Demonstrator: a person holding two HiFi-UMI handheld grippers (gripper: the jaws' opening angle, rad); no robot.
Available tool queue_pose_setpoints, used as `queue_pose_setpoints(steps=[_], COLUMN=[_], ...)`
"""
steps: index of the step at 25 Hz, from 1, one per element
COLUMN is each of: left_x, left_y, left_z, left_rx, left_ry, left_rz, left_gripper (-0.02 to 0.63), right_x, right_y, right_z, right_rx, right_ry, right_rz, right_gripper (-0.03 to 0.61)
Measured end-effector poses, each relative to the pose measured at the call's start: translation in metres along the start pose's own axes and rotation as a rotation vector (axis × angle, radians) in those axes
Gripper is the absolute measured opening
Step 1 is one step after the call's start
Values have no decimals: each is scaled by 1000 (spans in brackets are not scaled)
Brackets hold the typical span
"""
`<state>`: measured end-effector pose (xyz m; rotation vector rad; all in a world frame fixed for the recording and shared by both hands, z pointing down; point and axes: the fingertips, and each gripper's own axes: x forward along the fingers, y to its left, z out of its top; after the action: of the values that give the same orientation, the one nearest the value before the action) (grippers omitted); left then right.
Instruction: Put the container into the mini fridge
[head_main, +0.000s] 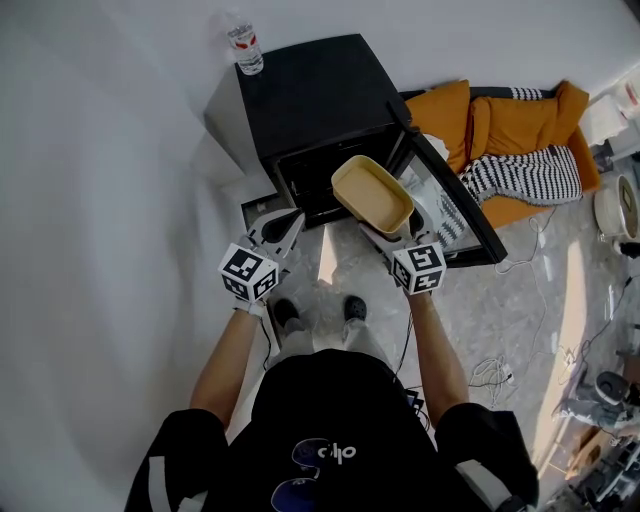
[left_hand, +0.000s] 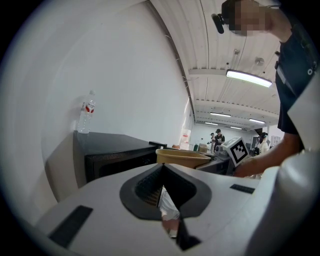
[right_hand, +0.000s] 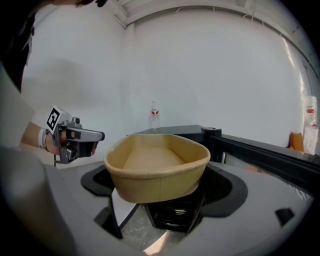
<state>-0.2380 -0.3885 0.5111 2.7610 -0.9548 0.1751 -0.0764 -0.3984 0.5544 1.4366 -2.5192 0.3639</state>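
The black mini fridge (head_main: 315, 95) stands on the floor (head_main: 520, 310) against the white wall, straight ahead of both tools. Its door (head_main: 455, 215) is swung open and reaches back along the outer side of the right tool (head_main: 378, 234). Beyond that door, further out to the right tool's side, orange cushions (head_main: 520, 120) and a black-and-white striped cloth (head_main: 525, 175) lie on the floor. The tan, empty container (head_main: 372, 193) is off the ground, clamped by its near end between the right tool's jaws. It juts forward from them with its open side up, in front of the fridge's dark opening and not inside it. The left tool (head_main: 290, 222) hangs level with the right one and a little apart from it, also aimed at the opening. Its jaws are drawn narrow, almost meeting at the tips, with nothing between them. A clear water bottle (head_main: 245, 45) with a red label stands upright on the far corner of the fridge top, ahead of the left tool.
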Motion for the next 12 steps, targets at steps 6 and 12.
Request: queue_pose_setpoints(steps=[6, 12], left_x=[8, 15], left_y=[-8, -16], left_z=[-13, -19], left_rx=[-10, -14], left_ry=[27, 36], left_rz=[-20, -38], left_gripper=[8, 8], right_x=[-8, -13], right_y=[-9, -17], right_z=[-30, -51], right_rx=[15, 34], right_ry=[43, 73], right_rz=[-25, -40], right_gripper=[523, 523])
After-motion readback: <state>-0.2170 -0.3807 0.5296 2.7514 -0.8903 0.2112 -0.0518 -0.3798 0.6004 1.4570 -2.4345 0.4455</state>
